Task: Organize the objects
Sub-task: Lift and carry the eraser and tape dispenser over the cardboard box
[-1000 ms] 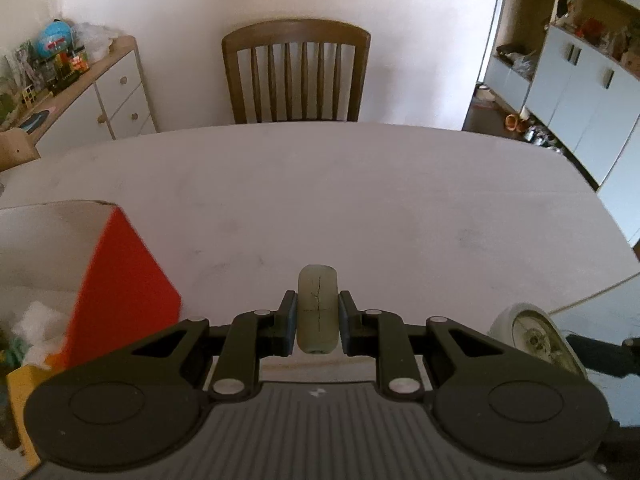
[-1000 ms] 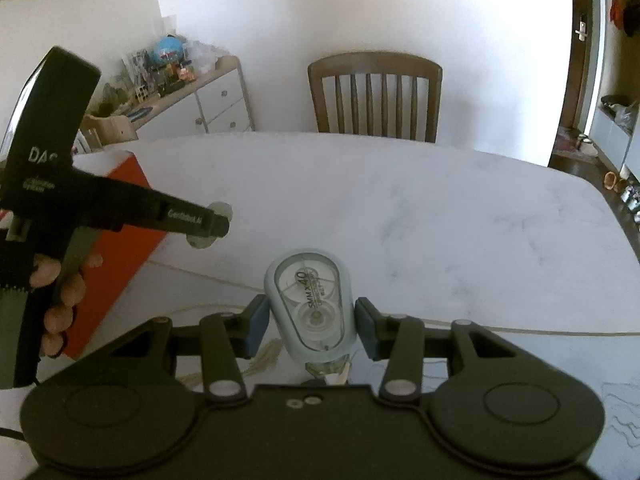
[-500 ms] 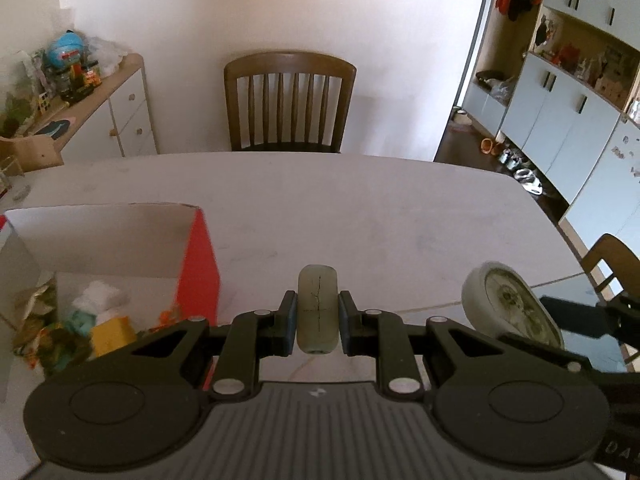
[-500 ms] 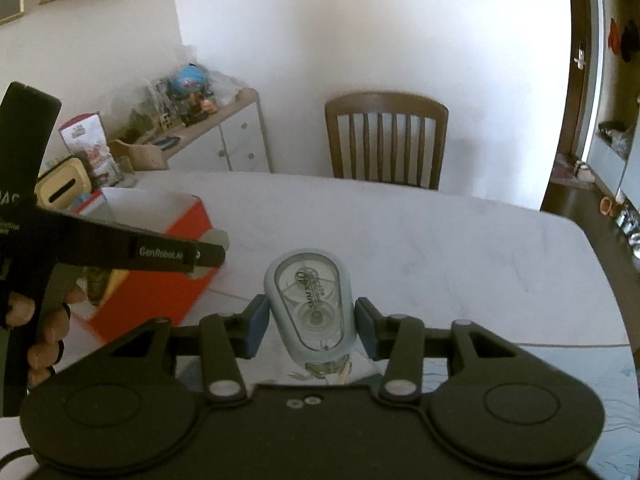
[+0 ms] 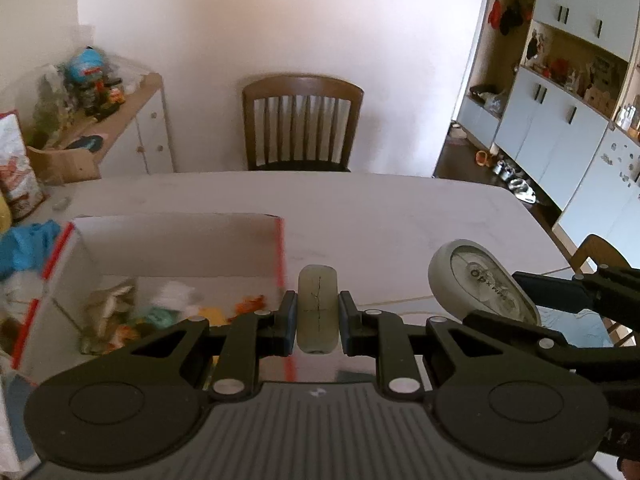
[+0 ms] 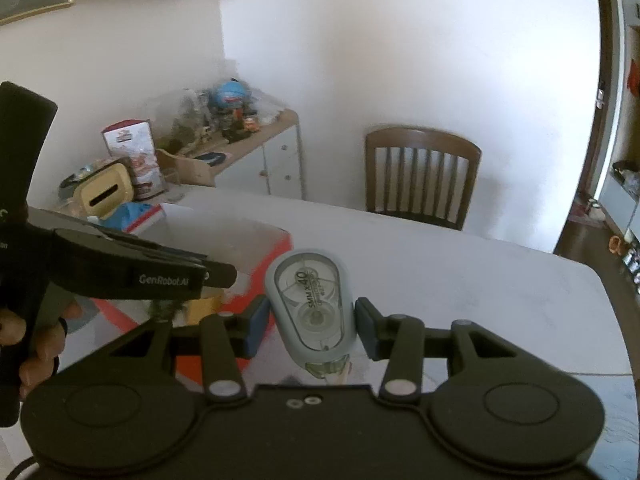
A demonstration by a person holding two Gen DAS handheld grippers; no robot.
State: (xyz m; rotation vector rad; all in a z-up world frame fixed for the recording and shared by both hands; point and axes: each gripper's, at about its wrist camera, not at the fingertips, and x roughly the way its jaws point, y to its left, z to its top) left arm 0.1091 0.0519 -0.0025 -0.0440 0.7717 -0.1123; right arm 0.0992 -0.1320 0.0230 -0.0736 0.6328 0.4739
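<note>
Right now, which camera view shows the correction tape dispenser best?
The right wrist view shows it best: the correction tape dispenser faces the camera, held in the right claw, with its "5MM x 40" label readable. The left wrist view shows it only at an angle near the right edge, partly hidden behind the left claw's frame.

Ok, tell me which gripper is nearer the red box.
Left. The left gripper, shut on a pale eraser, hangs over the red box's right wall. The right gripper, holding the correction tape, is further right, beside the box.
</note>
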